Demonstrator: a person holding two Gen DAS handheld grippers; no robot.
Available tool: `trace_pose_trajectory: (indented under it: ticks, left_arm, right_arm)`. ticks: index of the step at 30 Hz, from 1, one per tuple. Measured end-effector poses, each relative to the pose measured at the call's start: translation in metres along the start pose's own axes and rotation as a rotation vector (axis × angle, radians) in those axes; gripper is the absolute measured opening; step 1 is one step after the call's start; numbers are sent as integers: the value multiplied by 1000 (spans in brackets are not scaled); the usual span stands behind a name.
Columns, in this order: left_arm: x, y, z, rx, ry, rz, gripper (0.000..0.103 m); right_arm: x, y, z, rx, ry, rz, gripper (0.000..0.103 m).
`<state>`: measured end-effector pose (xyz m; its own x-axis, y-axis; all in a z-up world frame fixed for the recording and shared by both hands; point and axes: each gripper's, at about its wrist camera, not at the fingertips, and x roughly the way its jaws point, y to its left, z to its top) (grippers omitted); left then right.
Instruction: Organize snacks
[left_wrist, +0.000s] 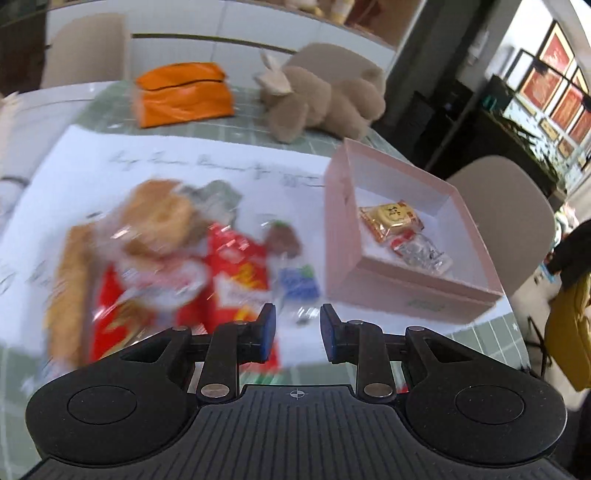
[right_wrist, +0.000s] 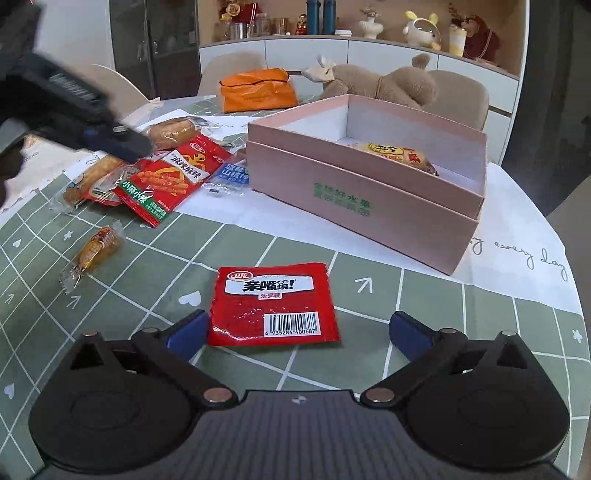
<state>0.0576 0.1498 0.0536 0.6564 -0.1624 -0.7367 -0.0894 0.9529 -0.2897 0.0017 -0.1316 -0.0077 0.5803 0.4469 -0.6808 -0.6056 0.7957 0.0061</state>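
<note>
Right tongs (right_wrist: 295, 328) wide open around red snack packet (right_wrist: 272, 304) on worktop (right_wrist: 369, 332); left tongs (left_wrist: 297, 332) slightly open, empty.

Tablecloth (right_wrist: 332, 369): sage green, white grid lines, scattered white hearts, arrows and small flowers. White sheet (right_wrist: 517, 273) under the box carries grey cursive script.

Box (right_wrist: 369, 206): pale pink outside, white inside, green print on its front wall. Inside it, a yellow-and-red wrapped snack (right_wrist: 399, 153).

In front of the box, a red sachet (right_wrist: 273, 306) with a white label band, black lettering and a white barcode panel. Left of the box, a red packet (right_wrist: 177, 173) with a green corner, a blue-and-white packet (right_wrist: 232, 177), and an amber snack in clear wrap (right_wrist: 96, 253).

Behind the box: an orange bag (right_wrist: 256, 90) and a tan plush toy (right_wrist: 373, 83).

Gripper pads (right_wrist: 188, 332): blue, on black bodies.
</note>
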Motion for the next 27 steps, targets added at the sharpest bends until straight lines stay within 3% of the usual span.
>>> trace_pose_trajectory:
  ticks: [3, 7, 10, 12, 15, 17, 22, 27]
  left_arm:
    - [37, -5, 26, -14, 24, 29, 30]
    - [70, 5, 75, -37, -39, 73, 29]
    - [99, 10, 95, 26, 27, 120, 28]
    - [114, 9, 90, 104, 82, 128, 27]
    - [105, 5, 70, 248, 60, 116, 25]
    - [92, 5, 57, 291, 71, 83, 24]
    - [60, 5, 24, 293, 83, 27, 22]
    - [31, 2, -7, 176, 132, -81, 23]
  right_arm:
    - [0, -1, 0, 0, -1, 0, 103]
    - [0, -1, 0, 0, -2, 0, 103]
    - [0, -2, 0, 0, -2, 1, 103]
    - [0, -2, 0, -1, -2, 1, 103]
    - [0, -2, -1, -1, -2, 1, 103]
    - [0, -1, -1, 0, -2, 1, 103]
    - [0, -1, -1, 0, -3, 1, 103]
    - [1, -1, 0, -7, 7, 7, 103]
